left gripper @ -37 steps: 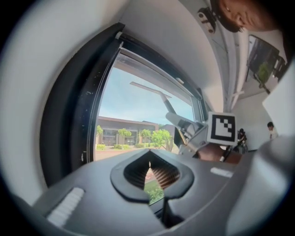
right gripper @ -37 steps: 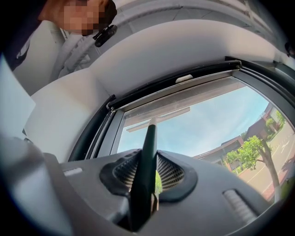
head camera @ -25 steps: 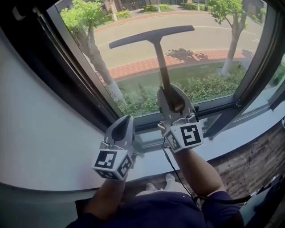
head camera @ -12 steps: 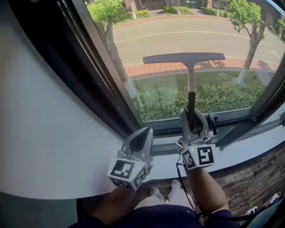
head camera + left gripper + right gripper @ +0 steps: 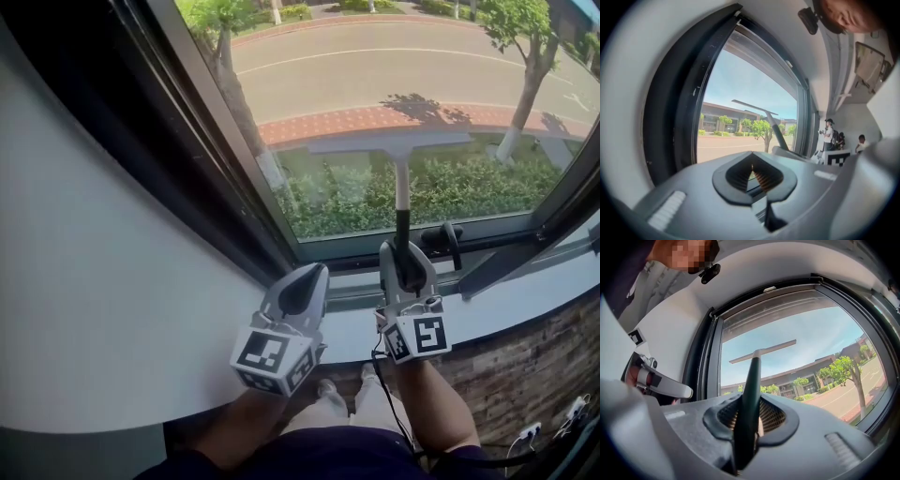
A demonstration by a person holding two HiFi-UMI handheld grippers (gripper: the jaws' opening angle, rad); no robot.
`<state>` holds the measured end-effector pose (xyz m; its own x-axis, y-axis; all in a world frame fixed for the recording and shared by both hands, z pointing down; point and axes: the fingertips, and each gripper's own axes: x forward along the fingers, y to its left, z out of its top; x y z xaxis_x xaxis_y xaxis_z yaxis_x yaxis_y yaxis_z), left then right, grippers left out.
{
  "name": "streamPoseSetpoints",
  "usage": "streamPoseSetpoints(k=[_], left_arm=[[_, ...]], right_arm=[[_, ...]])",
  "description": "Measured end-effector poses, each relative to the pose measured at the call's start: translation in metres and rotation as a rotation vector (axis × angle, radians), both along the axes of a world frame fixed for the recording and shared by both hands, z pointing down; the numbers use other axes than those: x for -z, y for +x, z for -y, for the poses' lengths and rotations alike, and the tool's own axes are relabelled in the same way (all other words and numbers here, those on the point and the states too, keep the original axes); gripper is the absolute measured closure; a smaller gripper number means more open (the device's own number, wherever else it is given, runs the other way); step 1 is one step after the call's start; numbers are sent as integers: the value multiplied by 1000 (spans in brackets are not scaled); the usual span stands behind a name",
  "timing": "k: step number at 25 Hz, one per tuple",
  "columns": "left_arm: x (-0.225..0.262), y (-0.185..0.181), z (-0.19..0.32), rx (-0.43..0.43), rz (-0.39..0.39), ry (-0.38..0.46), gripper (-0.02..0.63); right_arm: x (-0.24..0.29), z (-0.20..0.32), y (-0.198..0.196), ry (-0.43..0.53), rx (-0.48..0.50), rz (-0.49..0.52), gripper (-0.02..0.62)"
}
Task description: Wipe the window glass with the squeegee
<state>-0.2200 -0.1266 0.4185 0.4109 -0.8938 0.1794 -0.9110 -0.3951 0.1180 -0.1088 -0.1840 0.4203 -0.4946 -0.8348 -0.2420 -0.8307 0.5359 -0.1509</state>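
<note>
The squeegee (image 5: 399, 187) has a dark handle and a long grey T-shaped blade (image 5: 386, 142) that lies flat against the window glass (image 5: 375, 84), low on the pane. My right gripper (image 5: 404, 261) is shut on the squeegee's handle (image 5: 749, 394), which runs up between its jaws to the blade (image 5: 762, 351). My left gripper (image 5: 298, 291) hovers over the sill to the left of the right one, shut with nothing in it. In the left gripper view the squeegee (image 5: 761, 117) shows beyond the closed jaws of the left gripper (image 5: 753, 176).
A dark window frame (image 5: 202, 159) runs down the left of the pane. A black window handle (image 5: 448, 239) sits on the lower frame just right of the right gripper. The white sill (image 5: 525, 295) lies below. People stand far off in the room (image 5: 829, 136).
The squeegee blade has slid down the glass, from the upper part of the pane to low on it, and the right gripper has come down with it. The left gripper has hardly moved.
</note>
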Motion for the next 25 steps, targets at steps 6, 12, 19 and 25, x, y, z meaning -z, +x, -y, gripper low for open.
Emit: streamPoseSetpoints(k=[6, 12, 19, 25], left_arm=[[-14, 8, -2, -21, -1, -29, 603], [-33, 11, -4, -28, -9, -64, 603], [-59, 14, -7, -33, -16, -108, 601], [-64, 11, -18, -34, -11, -151, 601]], right_arm=[[-28, -8, 2, -55, 1, -13, 518], [-60, -15, 1, -108, 7, -24, 518], [-106, -25, 0, -195, 10, -33, 518], [-130, -42, -6, -276, 22, -40, 518]])
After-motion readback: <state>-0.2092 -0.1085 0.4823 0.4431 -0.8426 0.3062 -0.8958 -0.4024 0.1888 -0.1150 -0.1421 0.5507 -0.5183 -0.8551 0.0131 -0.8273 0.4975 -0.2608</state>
